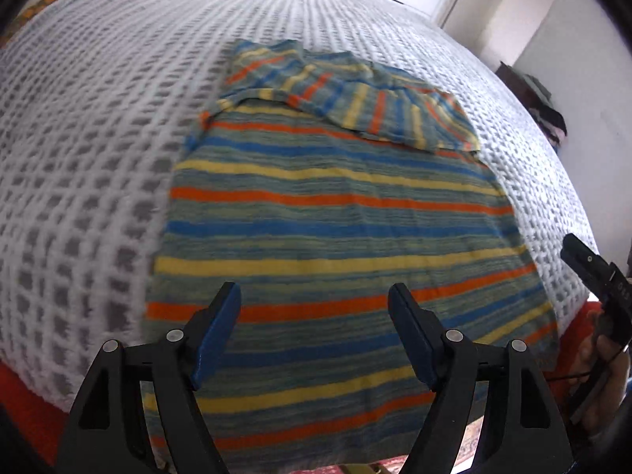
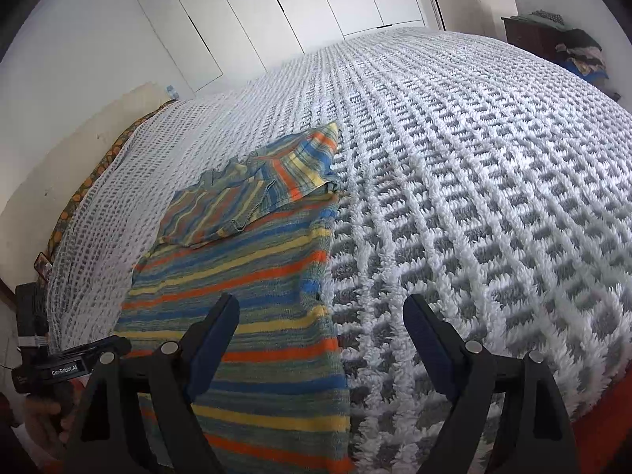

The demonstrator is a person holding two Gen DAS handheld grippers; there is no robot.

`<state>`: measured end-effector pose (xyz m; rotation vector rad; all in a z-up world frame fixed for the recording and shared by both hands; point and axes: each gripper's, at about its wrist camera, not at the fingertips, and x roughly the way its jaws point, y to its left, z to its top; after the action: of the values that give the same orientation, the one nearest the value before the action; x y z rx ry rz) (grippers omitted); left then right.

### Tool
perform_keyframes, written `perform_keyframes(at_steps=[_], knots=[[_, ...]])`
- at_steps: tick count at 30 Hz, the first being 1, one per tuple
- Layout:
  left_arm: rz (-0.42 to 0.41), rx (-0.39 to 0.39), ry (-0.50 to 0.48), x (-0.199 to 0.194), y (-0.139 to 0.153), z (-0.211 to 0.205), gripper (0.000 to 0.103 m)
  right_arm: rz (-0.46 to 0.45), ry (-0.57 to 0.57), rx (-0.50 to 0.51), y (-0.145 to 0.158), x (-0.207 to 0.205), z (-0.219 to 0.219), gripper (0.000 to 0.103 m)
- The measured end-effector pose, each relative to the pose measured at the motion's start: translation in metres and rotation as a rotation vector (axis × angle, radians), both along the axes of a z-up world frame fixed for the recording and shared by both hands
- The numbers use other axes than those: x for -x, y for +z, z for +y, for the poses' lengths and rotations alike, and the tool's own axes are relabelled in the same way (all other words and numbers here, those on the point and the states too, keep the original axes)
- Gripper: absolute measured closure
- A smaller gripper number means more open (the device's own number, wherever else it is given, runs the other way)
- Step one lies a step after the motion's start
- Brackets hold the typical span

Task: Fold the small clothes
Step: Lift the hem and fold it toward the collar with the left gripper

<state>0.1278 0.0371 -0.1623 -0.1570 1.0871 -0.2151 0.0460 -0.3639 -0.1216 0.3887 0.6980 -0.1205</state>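
Fig.: striped knit garment (image 1: pixel 331 237) spread flat on white/grey waffle-weave bedspread (image 1: pixel 98 158), long axis running away from both cameras toward far side of bed. Both sleeves (image 1: pixel 343 94) already folded in across upper body at far end; near hem draped at bed's near edge, just below the tools.

L gripper (image 1: pixel 314 335): jaws wide apart, nothing between blue pads (image 1: pixel 215 339); poised above garment's near part, roughly on its centreline. Contact w/ fabric not evident.

R gripper (image 2: pixel 322 339): jaws likewise wide, nothing held; straddling garment's right side edge (image 2: pixel 328 276), left finger over stripes, right finger over bare bedspread. Same garment in this view (image 2: pixel 252 316) lying ahead & to the left.

Key relation: near hem closest to both tools, collar/sleeve end farthest, directly ahead along long axis. L nearer hem's middle-to-left portion, R nearer right hem corner. Probable next step (judgement only): pinch near hem at two spread points, carry forward over body toward sleeve end, halving length. Risk: thick knit slipping from a shallow pinch; uneven lift skewing stripes.

Background: white wardrobe doors (image 2: pixel 276 12), dark dresser w/ piled clothes (image 2: pixel 553 43), red floor covering (image 1: pixel 23 407) below the bed edge.
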Motion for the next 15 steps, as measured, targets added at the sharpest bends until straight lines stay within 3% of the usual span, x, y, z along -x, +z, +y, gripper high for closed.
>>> perform_keyframes(at_steps=[5, 11, 15], knots=[[0.009, -0.057, 0.053, -0.012, -0.011, 0.021, 0.024, 0.015, 0.012, 0.036, -0.001, 0.000, 0.010, 0.018], [-0.006, -0.158, 0.011, -0.048, -0.012, 0.036, 0.023, 0.026, 0.023, 0.048, -0.003, -0.002, 0.014, 0.018], [-0.003, -0.120, 0.050, -0.092, -0.010, 0.063, 0.023, 0.036, 0.020, 0.035, -0.006, -0.004, 0.011, 0.018]])
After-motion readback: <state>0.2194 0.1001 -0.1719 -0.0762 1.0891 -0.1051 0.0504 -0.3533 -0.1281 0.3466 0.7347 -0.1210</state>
